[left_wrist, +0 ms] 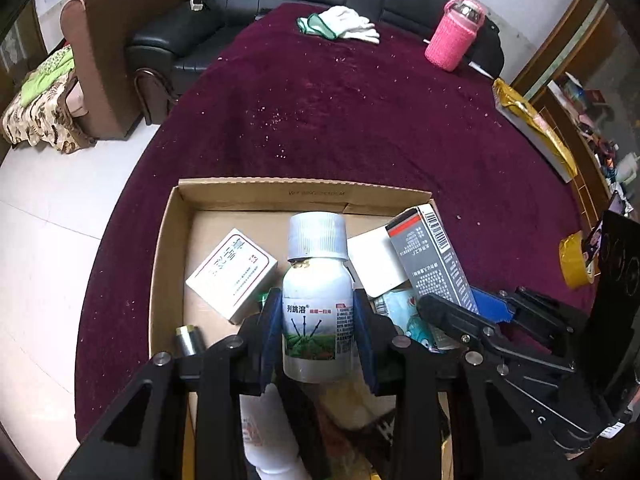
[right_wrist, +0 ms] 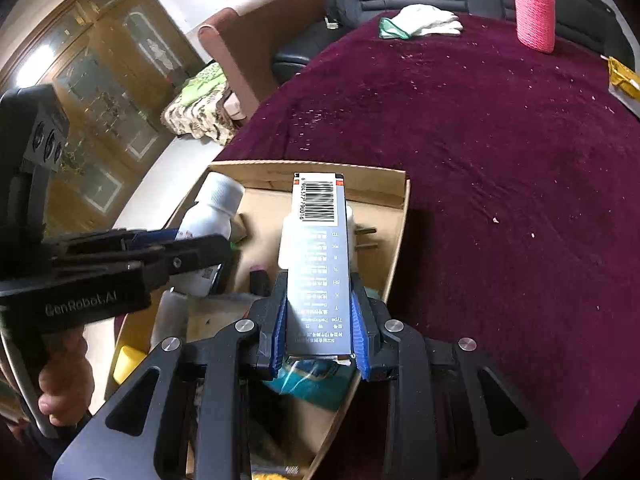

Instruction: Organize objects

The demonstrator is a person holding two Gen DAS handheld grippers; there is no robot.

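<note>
Maroon tablecloth (left_wrist: 360,128); pink knit bottle sleeve (left_wrist: 450,42); white gloves (left_wrist: 352,26); grey barcoded box (right_wrist: 320,260); brown cardboard tray (left_wrist: 168,264).

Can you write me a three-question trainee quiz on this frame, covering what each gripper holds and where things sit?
1. True or false: the left gripper is shut on a white bottle with a grey cap.
2. What does the right gripper hold? A) a pink flask B) a tall grey box with a barcode C) a roll of yellow tape
3. Fill in: both held items hang over the open cardboard ____ on the maroon tablecloth.

Key
1. True: its blue pads press both sides of the bottle.
2. B: the grey barcode box sits clamped between the pads.
3. Box: the cardboard box, already holding several small packages.
</note>
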